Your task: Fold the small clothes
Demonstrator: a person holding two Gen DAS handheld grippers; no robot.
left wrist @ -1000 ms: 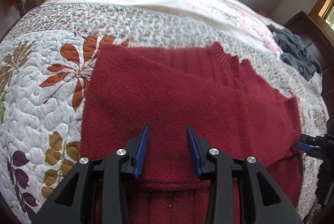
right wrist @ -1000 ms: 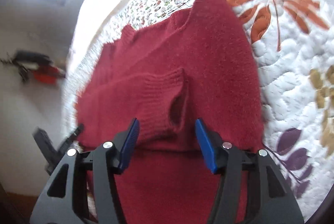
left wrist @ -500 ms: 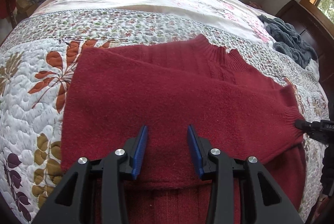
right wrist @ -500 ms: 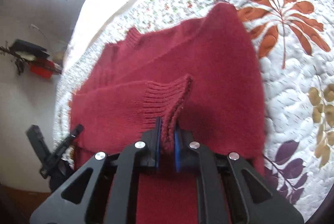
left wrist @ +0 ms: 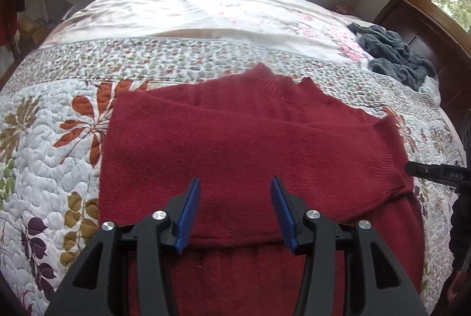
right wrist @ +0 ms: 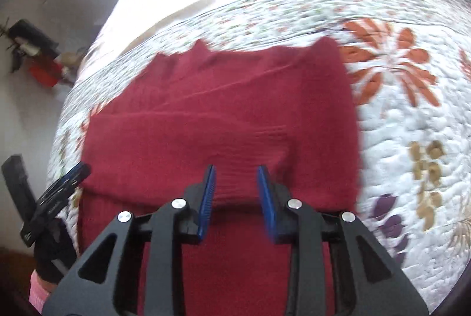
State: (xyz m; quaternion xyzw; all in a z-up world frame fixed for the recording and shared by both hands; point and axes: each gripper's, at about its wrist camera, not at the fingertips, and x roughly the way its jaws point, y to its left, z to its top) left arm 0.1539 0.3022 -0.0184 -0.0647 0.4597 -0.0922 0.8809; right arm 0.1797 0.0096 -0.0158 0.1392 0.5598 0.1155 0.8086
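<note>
Both jaws are seen parted and empty: left gripper and right gripper are held over the red sweater, spread on the quilted bed. Soft, limp, non-slippery knit is judged; ribbed cuff or hem is recommended for gripping.

The red sweater is showing a fuzzy, matt knit, its cuff and collar ribbed. Under it the quilt is looking like stitched cotton, puffy and dull (printed leaves, no sheen). The left gripper is showing matt black plastic arms, ridged blue pads and shiny metal screws; the right gripper is looking alike. A grey garment near the quilt's far right corner is looking plush beside glossy dark wood.
</note>
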